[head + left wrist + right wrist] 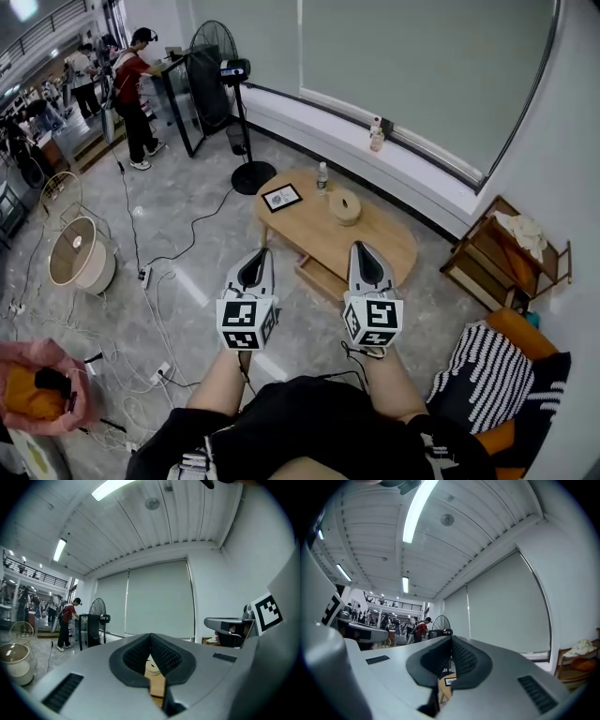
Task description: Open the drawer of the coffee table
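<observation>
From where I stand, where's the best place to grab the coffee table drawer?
Grip the drawer by the top edge of its front panel, coming from your side of the coffee table. It sits under the near long edge, facing you, so a level pull back should probably slide it out.

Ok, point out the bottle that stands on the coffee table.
The small clear bottle at the far edge of the coffee table, beside the black frame. The other bottle stands on the window ledge behind.
</observation>
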`<action>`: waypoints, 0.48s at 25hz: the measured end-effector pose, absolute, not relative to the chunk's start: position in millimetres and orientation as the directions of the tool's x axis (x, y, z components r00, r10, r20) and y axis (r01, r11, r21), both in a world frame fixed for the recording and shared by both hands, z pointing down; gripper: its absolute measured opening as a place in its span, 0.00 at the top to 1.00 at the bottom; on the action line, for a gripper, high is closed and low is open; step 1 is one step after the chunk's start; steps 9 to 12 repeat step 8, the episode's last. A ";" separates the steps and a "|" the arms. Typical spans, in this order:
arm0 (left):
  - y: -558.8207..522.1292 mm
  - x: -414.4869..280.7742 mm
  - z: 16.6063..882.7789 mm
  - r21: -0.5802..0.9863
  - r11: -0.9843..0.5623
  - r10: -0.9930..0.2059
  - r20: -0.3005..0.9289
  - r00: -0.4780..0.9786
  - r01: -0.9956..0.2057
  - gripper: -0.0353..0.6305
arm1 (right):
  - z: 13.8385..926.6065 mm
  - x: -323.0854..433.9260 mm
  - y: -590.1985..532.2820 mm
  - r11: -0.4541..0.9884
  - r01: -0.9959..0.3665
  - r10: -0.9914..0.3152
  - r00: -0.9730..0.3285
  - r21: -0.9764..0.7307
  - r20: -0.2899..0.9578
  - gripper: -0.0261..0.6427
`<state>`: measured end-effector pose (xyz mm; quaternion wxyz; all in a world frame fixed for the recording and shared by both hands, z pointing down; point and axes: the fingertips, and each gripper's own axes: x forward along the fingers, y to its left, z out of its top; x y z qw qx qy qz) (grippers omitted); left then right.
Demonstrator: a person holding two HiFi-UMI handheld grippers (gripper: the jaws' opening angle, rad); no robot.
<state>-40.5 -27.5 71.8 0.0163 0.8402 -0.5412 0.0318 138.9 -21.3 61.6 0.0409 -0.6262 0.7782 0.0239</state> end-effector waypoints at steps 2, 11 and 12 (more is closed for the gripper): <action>-26.2 -42.4 72.0 -0.007 -0.417 -0.907 0.069 0.416 -0.909 0.92 | 63.1 133.1 -20.5 0.220 -0.976 -0.972 -0.218 -0.011 -0.093 0.94; -19.1 -57.5 73.1 0.000 -0.426 -0.903 0.065 0.425 -0.905 0.92 | 64.2 112.7 -14.5 0.229 -0.973 -0.969 -0.227 -0.009 -0.096 0.94; -19.1 -57.5 73.1 0.000 -0.426 -0.903 0.065 0.425 -0.905 0.92 | 64.2 112.7 -14.5 0.229 -0.973 -0.969 -0.227 -0.009 -0.096 0.94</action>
